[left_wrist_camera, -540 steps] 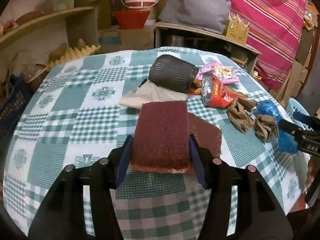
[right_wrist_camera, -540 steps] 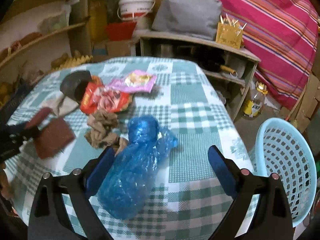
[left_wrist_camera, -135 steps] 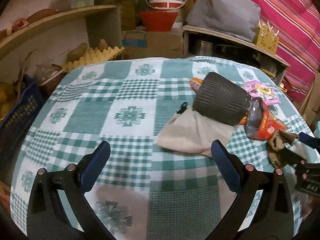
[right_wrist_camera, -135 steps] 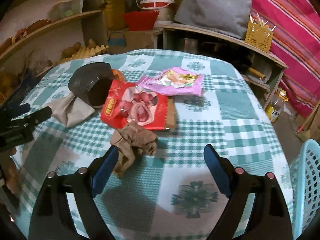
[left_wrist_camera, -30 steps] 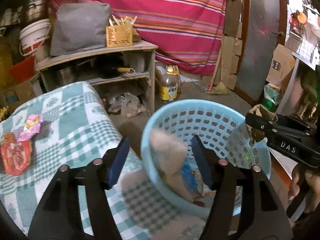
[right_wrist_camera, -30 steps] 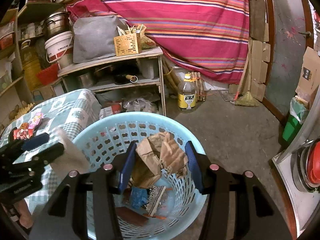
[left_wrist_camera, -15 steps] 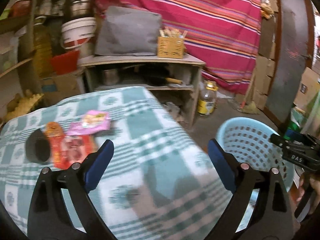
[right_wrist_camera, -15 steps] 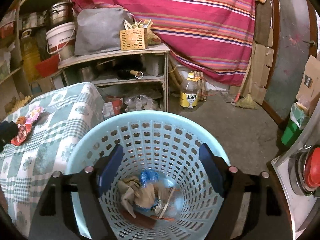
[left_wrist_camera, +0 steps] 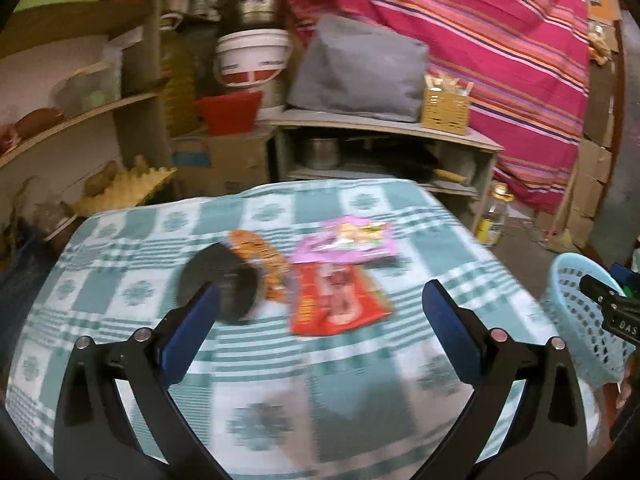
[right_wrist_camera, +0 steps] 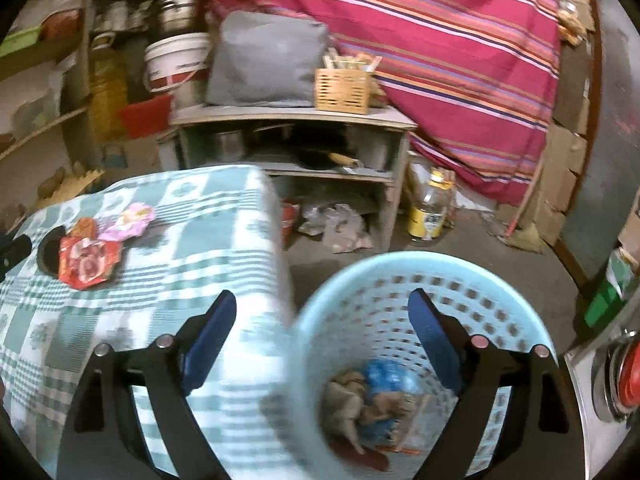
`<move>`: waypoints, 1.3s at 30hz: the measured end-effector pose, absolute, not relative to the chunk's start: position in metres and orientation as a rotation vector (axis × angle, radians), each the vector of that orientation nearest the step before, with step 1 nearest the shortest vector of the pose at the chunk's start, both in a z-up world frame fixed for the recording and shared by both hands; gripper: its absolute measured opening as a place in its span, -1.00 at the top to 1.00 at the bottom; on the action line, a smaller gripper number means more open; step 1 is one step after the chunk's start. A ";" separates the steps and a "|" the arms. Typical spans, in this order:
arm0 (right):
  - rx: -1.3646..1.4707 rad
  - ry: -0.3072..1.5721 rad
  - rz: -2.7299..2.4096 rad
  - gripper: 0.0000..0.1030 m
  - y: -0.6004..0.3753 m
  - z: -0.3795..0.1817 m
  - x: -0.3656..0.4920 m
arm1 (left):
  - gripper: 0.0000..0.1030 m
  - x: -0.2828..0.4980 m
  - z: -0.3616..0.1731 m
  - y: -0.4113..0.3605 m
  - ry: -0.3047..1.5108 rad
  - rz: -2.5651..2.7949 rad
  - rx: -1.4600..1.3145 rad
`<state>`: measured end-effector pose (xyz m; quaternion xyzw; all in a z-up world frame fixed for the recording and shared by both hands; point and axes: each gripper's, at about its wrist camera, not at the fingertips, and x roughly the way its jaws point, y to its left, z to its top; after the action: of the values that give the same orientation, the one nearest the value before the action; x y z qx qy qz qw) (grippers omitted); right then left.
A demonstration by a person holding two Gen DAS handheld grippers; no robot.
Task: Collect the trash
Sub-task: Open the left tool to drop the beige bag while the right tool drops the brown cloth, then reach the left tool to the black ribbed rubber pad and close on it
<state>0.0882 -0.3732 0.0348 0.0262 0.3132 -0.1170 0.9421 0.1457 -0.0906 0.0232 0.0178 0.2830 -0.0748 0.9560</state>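
My left gripper (left_wrist_camera: 320,296) hovers over the green checked table (left_wrist_camera: 280,400), its jaws opening with nothing between them. Ahead of it lie a red wrapper (left_wrist_camera: 336,304), a pink wrapper (left_wrist_camera: 348,240), an orange wrapper (left_wrist_camera: 256,256) and a black cylinder (left_wrist_camera: 218,288). My right gripper (right_wrist_camera: 322,304) hangs over the near rim of the light blue basket (right_wrist_camera: 400,268) beside the table's edge, jaws also opening and empty. Blue plastic, cloth and crumpled paper (right_wrist_camera: 368,396) lie at the bottom of the basket. The same red wrapper (right_wrist_camera: 88,260) shows at left in the right wrist view.
A low shelf unit (right_wrist_camera: 296,120) with a grey bag (right_wrist_camera: 264,60) and a yellow box (right_wrist_camera: 342,88) stands behind the table. An oil bottle (right_wrist_camera: 428,204) sits on the floor. Wall shelves (left_wrist_camera: 72,120) run along the left; a striped cloth (left_wrist_camera: 500,40) hangs behind.
Both grippers let go of their pieces, which now lie in the basket. The left gripper swung from the basket back over the table. The right drew back toward the table's edge. Both jaws widened.
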 end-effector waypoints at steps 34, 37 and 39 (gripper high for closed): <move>-0.022 0.782 -0.066 -0.67 -0.259 -0.011 0.164 | -0.89 0.224 -0.031 0.001 0.758 -0.147 -0.003; -0.018 0.783 -0.059 -0.67 -0.260 -0.011 0.168 | -0.89 0.231 -0.036 -0.008 0.763 -0.143 0.045; -0.011 0.786 -0.052 -0.67 -0.259 -0.013 0.170 | -0.89 0.235 -0.037 -0.010 0.760 -0.130 0.073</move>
<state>0.1696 -0.2595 -0.0125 -0.0053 0.3830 -0.0255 0.9234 0.2352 -0.0102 -0.0373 0.0358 0.3706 -0.0635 0.9259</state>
